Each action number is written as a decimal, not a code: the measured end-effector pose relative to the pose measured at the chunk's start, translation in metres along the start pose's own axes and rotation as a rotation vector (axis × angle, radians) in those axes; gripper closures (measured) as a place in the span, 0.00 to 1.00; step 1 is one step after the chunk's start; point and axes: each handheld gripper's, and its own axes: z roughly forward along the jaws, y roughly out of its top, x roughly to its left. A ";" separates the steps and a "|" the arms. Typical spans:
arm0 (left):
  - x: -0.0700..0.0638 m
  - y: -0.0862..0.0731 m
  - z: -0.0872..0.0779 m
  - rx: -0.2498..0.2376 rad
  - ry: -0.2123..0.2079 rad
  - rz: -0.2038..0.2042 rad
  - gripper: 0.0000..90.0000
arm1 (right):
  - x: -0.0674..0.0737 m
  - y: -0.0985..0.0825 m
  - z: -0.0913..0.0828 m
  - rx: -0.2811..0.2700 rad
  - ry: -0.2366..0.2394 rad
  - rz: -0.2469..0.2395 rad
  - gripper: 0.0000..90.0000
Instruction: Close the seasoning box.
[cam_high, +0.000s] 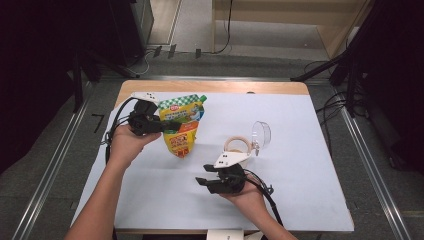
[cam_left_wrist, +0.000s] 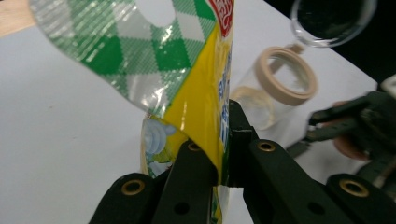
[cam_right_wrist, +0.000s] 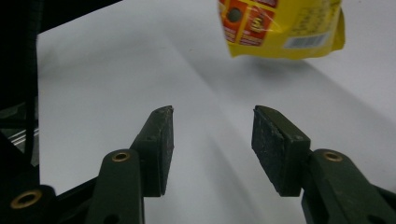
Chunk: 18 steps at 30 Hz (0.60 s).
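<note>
**Left gripper clamps the refill pouch; right gripper waits with jaws apart**

A wooden table (cam_high: 210, 86) carries a pale blue-white sheet (cam_high: 300, 165) that covers nearly all of its top.

On the sheet's far left part is the refill pouch (cam_high: 183, 125), a yellow bag with a green-and-white chequered top, a green spout cap at one upper corner and red and orange panels near its bottom. In the left gripper view the pouch (cam_left_wrist: 201, 88) stands on edge, its chequered top above and its yellow face running down between the jaws. In the right gripper view its lower end (cam_right_wrist: 282, 28), with a barcode, hangs just clear of the sheet, a shadow beneath it.

The left gripper (cam_high: 167, 126), held in the person's left hand (cam_high: 125, 142), reaches in from the pouch's left side. Its jaws are pressed together on the pouch about mid-height, pinching the film flat between the pads.

The right gripper (cam_high: 204, 174), in the right hand (cam_high: 247, 192), sits on the near side of the sheet, well apart from the pouch. Its jaws stand moderately apart with nothing between them, only bare sheet ahead.

Just beyond the right gripper lies a clear jar (cam_high: 239, 146) with a beige ring at its mouth. Its clear hinged lid (cam_high: 261, 134) stands open beside it.
</note>
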 end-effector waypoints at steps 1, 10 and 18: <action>-0.005 0.002 -0.002 0.000 -0.009 0.004 1.00 | 0.000 -0.001 0.000 -0.001 -0.009 0.002 0.55; -0.046 0.018 -0.018 0.021 -0.082 0.065 1.00 | -0.002 -0.004 0.001 -0.008 -0.042 0.045 0.57; -0.077 0.022 -0.022 0.051 -0.148 0.099 1.00 | -0.006 -0.003 0.000 -0.029 -0.072 0.077 0.60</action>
